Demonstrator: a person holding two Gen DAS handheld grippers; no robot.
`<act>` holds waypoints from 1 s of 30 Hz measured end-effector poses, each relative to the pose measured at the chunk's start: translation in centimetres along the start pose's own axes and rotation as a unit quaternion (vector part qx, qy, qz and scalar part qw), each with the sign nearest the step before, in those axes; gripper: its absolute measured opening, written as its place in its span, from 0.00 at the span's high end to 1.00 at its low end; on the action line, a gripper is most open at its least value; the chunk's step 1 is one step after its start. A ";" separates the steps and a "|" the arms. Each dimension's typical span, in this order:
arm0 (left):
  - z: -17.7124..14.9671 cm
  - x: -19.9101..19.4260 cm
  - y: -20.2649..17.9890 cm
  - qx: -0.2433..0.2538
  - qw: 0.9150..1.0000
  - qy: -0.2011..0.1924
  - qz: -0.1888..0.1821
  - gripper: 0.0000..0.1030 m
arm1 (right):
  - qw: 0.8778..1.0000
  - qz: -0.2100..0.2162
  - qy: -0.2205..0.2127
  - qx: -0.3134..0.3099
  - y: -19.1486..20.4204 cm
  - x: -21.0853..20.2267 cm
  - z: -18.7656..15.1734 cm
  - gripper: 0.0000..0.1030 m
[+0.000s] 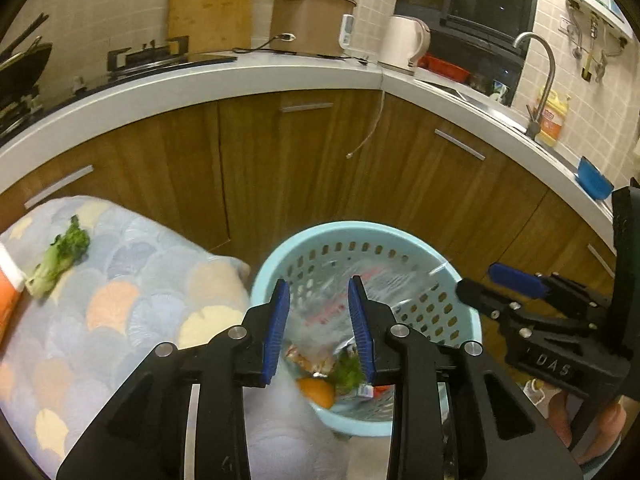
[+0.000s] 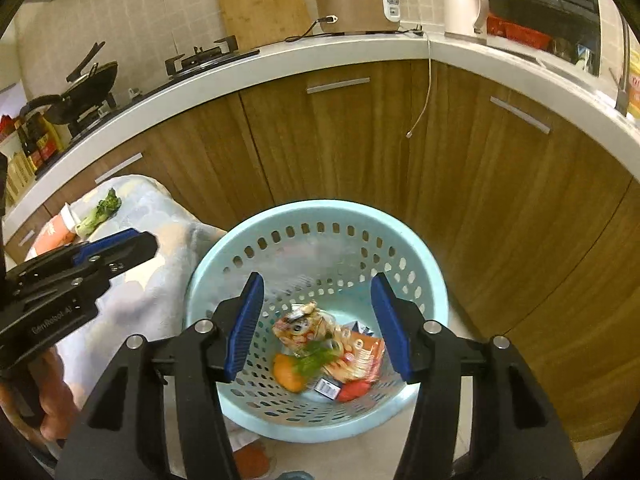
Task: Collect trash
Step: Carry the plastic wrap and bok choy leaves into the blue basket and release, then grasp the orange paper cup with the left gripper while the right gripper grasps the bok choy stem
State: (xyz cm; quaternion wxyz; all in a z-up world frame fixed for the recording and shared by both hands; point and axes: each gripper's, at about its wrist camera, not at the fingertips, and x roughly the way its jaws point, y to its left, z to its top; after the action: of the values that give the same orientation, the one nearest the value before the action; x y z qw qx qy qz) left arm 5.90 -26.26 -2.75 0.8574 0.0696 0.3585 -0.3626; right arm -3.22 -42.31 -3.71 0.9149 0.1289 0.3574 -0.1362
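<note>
Both our left gripper (image 1: 319,294) and right gripper (image 2: 316,294) gape empty above the pale-blue perforated plastic basket (image 2: 434,292); the leafy green vegetable scrap (image 1: 60,258) at ten o'clock on the scallop-patterned cloth (image 1: 132,280) could be forgotten.

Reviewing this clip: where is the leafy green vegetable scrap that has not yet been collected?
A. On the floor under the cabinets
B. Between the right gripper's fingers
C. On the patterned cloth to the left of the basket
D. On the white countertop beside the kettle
C. The vegetable scrap lies on the patterned cloth, left of the light blue basket, which already holds wrappers and an orange piece.
</note>
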 end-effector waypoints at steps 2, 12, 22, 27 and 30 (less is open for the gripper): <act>-0.1 -0.4 0.7 -0.008 1.000 -0.002 0.003 0.72 | 1.000 -0.002 -0.008 -0.006 0.5 -0.4 0.2 0.49; -0.6 -3.7 4.7 -0.042 0.998 -0.024 0.025 0.72 | 0.999 0.025 -0.026 -0.040 5.5 -1.5 1.4 0.49; -1.1 -9.7 12.3 -0.080 0.991 -0.064 0.091 0.53 | 0.992 0.075 -0.048 -0.085 14.8 -0.5 2.5 0.51; -1.6 -12.6 17.7 -0.103 0.983 -0.074 0.134 0.53 | 0.988 0.111 -0.037 -0.097 19.6 0.9 3.1 0.52; -1.8 -14.0 21.0 -0.119 0.977 -0.077 0.156 0.53 | 0.985 0.127 -0.037 -0.109 22.7 1.7 3.3 0.52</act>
State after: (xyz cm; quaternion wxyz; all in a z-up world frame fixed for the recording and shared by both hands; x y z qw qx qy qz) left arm 12.29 -2.34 2.28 0.9306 -0.0060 0.3171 -0.1828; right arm 7.77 -22.60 0.64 0.9461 0.0673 0.3165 0.0157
